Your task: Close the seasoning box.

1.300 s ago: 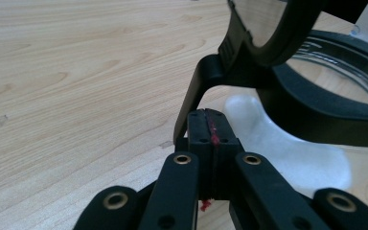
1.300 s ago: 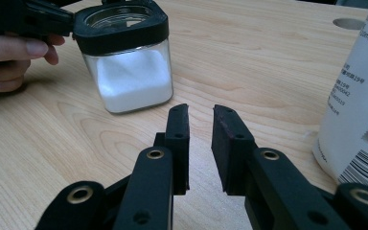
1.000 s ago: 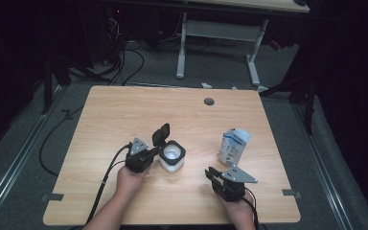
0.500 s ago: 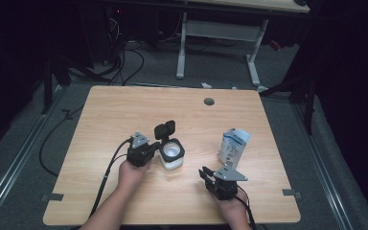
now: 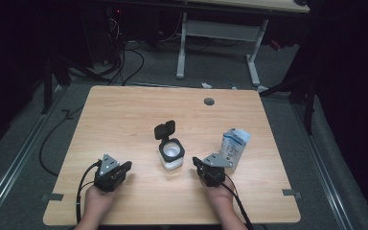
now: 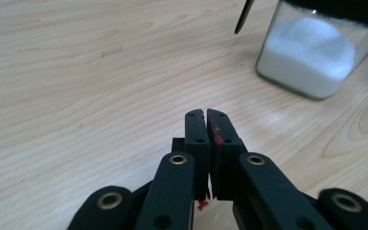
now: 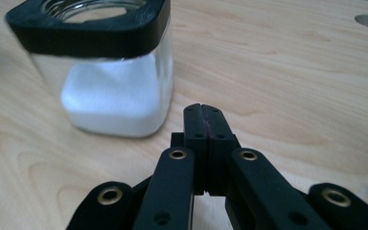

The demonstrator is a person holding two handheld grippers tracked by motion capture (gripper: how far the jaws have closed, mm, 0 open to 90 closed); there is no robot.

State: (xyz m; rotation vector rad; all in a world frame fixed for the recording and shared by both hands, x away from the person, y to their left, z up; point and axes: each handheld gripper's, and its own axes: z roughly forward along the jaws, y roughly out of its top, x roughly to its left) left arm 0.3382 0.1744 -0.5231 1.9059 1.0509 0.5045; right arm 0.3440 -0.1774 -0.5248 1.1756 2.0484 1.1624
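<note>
Standing mid-table: 1 square glass jar [image 5: 171,154], part-filled with white powder, hinged black lid [image 5: 165,130] flipped open. Handling as rigid, slick, breakable; gripping best across flat walls below the collar. Left gripper [image 5: 123,166] and right gripper [image 5: 196,162] are sitting closed, empty.
</note>
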